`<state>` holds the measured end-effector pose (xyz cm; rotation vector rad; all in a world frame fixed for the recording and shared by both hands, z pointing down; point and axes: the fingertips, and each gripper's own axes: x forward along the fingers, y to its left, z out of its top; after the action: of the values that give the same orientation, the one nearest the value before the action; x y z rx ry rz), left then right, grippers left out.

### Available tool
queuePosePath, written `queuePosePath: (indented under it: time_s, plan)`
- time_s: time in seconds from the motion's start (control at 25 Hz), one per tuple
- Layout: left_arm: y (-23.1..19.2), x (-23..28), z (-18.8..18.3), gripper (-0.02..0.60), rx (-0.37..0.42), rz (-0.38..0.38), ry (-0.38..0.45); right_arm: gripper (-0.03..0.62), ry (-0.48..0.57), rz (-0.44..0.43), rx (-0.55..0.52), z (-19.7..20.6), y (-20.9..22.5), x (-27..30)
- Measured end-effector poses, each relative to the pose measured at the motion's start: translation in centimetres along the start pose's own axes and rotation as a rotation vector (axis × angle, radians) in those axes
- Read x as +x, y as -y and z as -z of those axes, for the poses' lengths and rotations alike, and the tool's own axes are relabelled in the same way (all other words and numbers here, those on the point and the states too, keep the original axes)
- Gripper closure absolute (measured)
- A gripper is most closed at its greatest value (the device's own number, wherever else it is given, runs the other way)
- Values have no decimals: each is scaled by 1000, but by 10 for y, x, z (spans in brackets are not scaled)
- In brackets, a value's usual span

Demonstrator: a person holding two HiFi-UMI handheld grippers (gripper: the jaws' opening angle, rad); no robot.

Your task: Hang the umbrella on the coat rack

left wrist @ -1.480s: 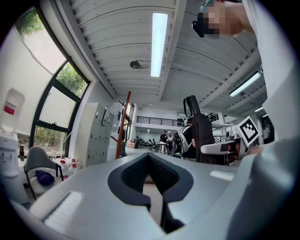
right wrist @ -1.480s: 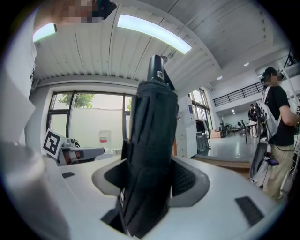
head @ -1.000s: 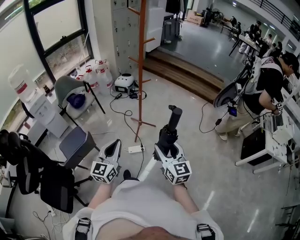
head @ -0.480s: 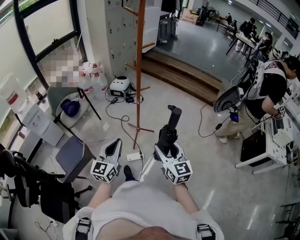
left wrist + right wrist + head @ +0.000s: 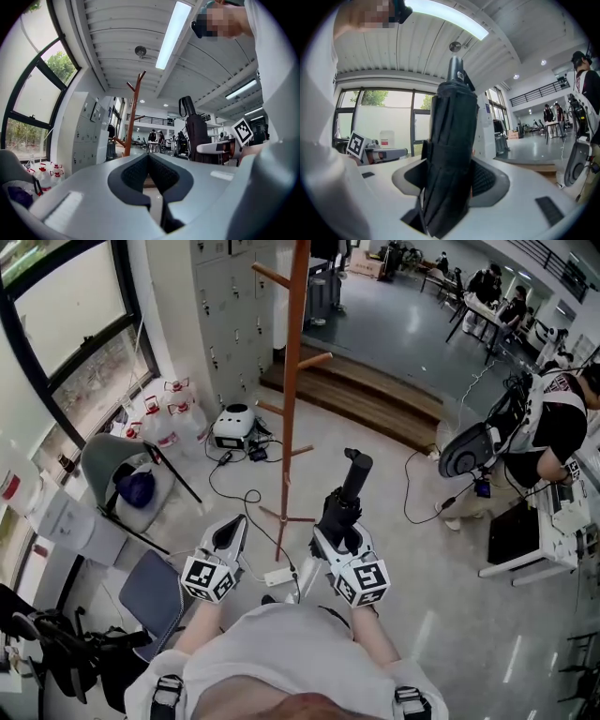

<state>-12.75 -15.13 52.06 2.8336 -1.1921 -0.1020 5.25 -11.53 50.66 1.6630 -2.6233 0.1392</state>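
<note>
While the wooden coat rack (image 5: pixel 293 381) stands on the floor (image 5: pixel 412 559) straight ahead, near the grey lockers (image 5: pixel 230 306), the folded black umbrella (image 5: pixel 349 491) is upright just right of its pole, apart from it. The right gripper (image 5: pixel 339 532) clamps the umbrella's lower part between its jaws. The left gripper (image 5: pixel 228 532), left of the pole, has its jaws pressed together with nothing between them.

Head view looked steeply down from above the torso. Left gripper view and right gripper view sat low, faced level along own jaws, very close. Head and left gripper views shared the rack (image 5: pixel 292 381).
</note>
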Motion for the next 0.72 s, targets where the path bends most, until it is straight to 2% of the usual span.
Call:
queuePosePath:
  time_s: [0.24,0.56,0.72]
  plan:
    - [-48,39,-1,572,9,22,-11,345,4,-15,7,-7,11,57]
    - [-49,71,9,572,-49,-12,-16,345,-27,-84,22,-8,37,84]
    - [-45,85,7,572,-51,-34,-14,345,-26,-116,8,-18,55,94]
